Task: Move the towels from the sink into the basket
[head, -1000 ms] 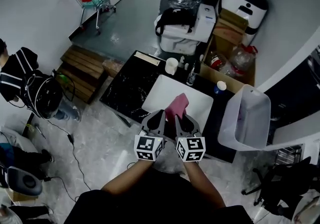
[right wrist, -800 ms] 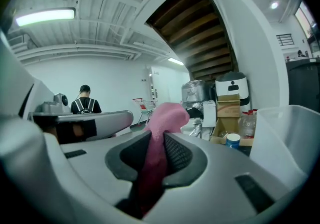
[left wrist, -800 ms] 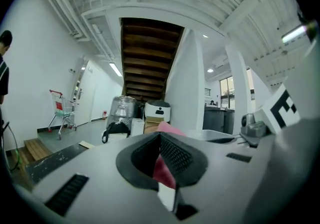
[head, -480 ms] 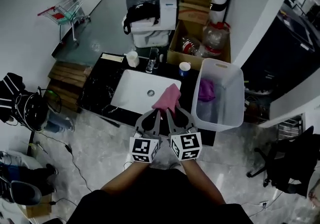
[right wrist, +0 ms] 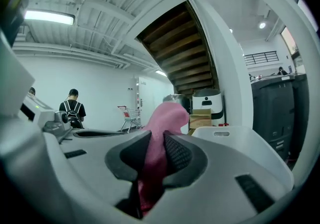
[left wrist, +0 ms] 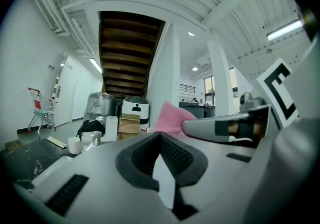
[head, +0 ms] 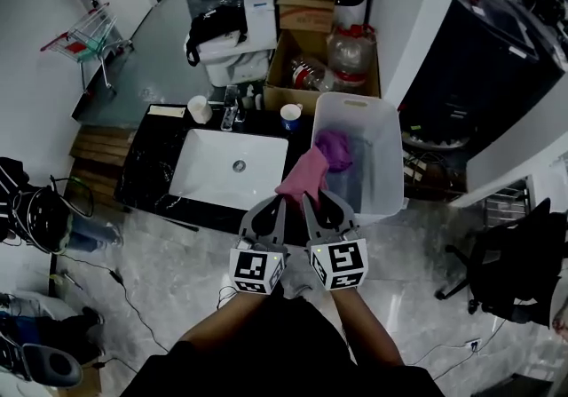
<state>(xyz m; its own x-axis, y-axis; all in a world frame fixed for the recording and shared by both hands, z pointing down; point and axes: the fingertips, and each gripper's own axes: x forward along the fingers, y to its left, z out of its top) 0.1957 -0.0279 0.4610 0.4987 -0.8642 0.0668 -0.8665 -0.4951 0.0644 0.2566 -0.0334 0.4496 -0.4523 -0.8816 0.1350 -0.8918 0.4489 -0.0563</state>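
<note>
My right gripper (head: 312,200) is clamped on the pink towel (head: 304,175), basket (head: 388,169) just up-right of the jaws, and my left gripper (head: 275,202) is pinched shut on nothing.

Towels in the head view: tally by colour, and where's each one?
pink towel: 1, clamped in the right gripper
purple towel: 1, lying in the basket
Total: 2 towels, with none visible in the sink
</note>
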